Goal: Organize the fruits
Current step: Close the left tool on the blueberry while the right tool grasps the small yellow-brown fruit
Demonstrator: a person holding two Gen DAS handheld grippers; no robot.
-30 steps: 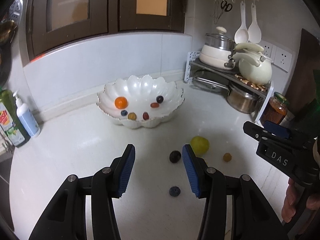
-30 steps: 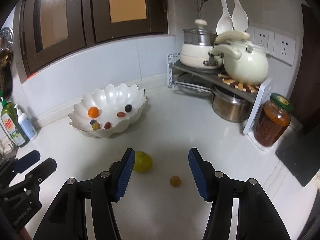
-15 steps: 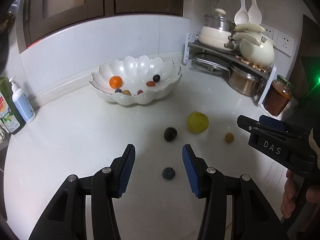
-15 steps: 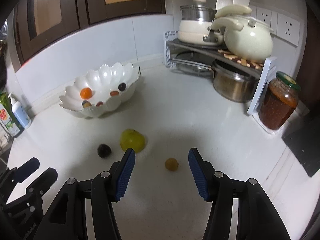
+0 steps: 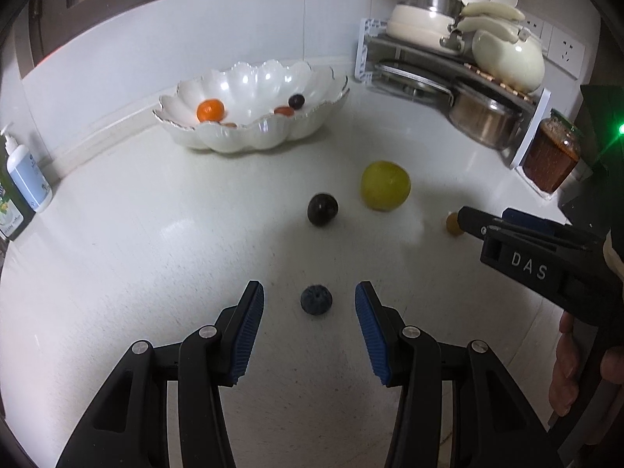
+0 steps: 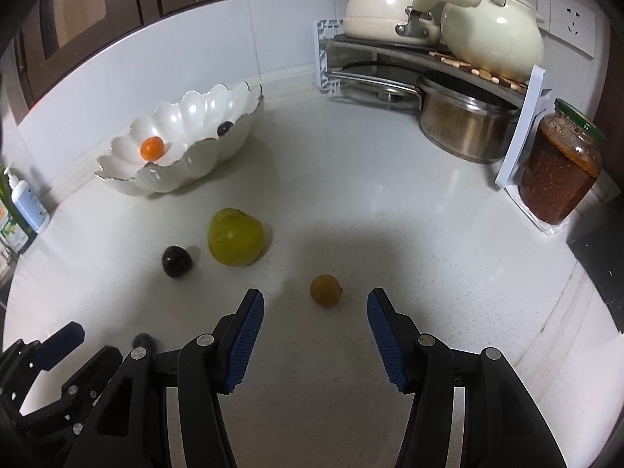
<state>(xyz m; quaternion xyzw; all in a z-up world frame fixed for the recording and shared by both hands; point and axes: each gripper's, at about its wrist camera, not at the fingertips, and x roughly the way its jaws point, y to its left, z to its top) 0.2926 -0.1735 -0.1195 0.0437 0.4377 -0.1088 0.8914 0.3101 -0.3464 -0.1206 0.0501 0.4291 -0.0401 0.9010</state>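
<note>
right hand-held gripper (image 6: 315, 302) jaws apart | small tan fruit (image 6: 325, 289) between tips, untouched | countertop (image 6: 390, 202)

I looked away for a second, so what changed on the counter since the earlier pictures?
Both grippers came down toward the counter: the left gripper now brackets the blueberry, the right gripper the small brown fruit. Neither holds anything; both are open. The green fruit, dark plum and bowl stayed put.
</note>
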